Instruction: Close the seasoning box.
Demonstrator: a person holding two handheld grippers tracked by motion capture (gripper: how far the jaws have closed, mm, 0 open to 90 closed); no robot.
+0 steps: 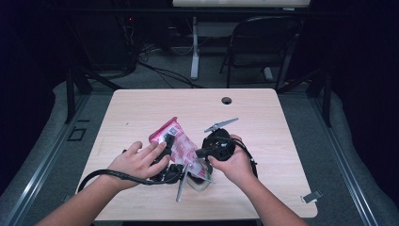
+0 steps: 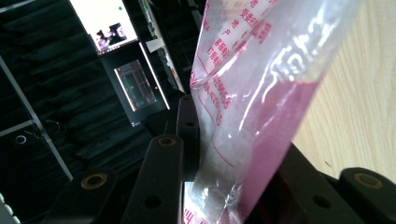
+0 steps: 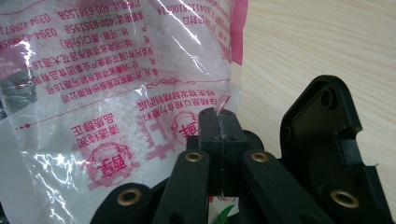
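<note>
A clear plastic bag (image 1: 178,141) with pink print and white grains inside lies tilted on the wooden table (image 1: 141,108), held between both hands. My left gripper (image 1: 165,149) comes at it from the left, and in the left gripper view the bag (image 2: 261,93) runs up between the black jaws of this gripper (image 2: 233,151), which are shut on it. My right gripper (image 1: 201,152) reaches in from the right. In the right gripper view its two fingertips (image 3: 218,122) are pressed together on the clear edge of the bag (image 3: 116,88).
A round cable hole (image 1: 227,100) sits near the table's far edge, and a small metal clip (image 1: 311,196) lies at the near right corner. A folding chair (image 1: 263,42) and a desk leg (image 1: 194,47) stand beyond the table. Cables trail from both grippers.
</note>
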